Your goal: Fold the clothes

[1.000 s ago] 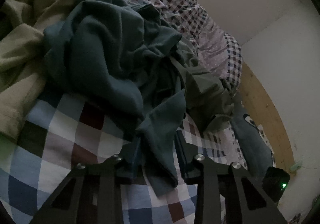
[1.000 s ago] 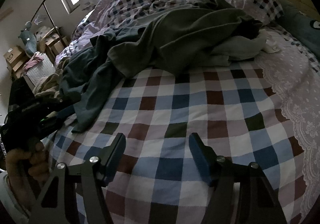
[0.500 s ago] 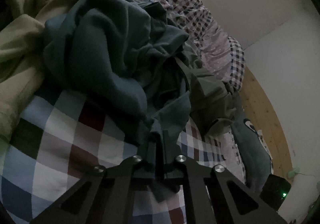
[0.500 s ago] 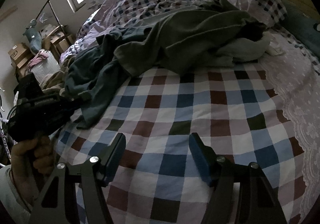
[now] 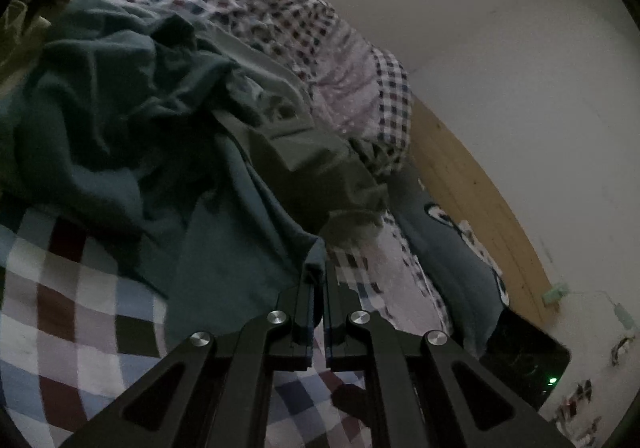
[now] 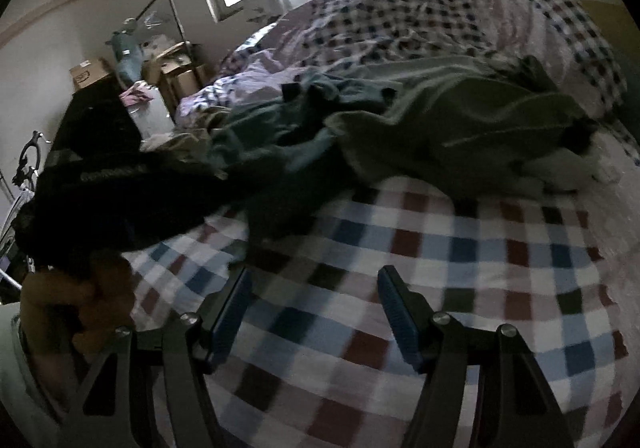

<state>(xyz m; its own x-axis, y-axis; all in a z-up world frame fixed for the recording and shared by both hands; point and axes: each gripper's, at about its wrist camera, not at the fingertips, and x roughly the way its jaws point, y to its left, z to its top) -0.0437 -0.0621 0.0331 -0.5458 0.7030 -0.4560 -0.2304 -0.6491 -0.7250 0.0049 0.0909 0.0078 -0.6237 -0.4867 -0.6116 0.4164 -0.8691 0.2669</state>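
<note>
A crumpled dark teal garment [image 5: 120,120] lies heaped on the checked bed sheet [image 5: 60,308]. My left gripper [image 5: 318,276] is shut on a corner of its edge, and the cloth stretches up from the heap to the jaws. An olive-grey garment [image 5: 312,160] lies behind it. In the right wrist view the same teal garment [image 6: 280,128] and the olive-grey garment [image 6: 460,124] lie across the bed, and the left gripper's dark body [image 6: 120,192] shows at the left, held by a hand [image 6: 76,304]. My right gripper [image 6: 312,300] hangs open above the checked sheet [image 6: 480,268], nothing between its fingers.
A bunched checked duvet [image 6: 440,20] fills the far side of the bed. A yellow-green cloth [image 5: 28,12] lies at the left of the heap. A wooden headboard [image 5: 472,184], a blue pillow [image 5: 452,248] and white wall stand to the right. Boxes [image 6: 92,72] and a rack sit by the window.
My left gripper has shut on the teal garment's edge and lifted it up off the sheet. My right gripper has drifted over the bed, still open.
</note>
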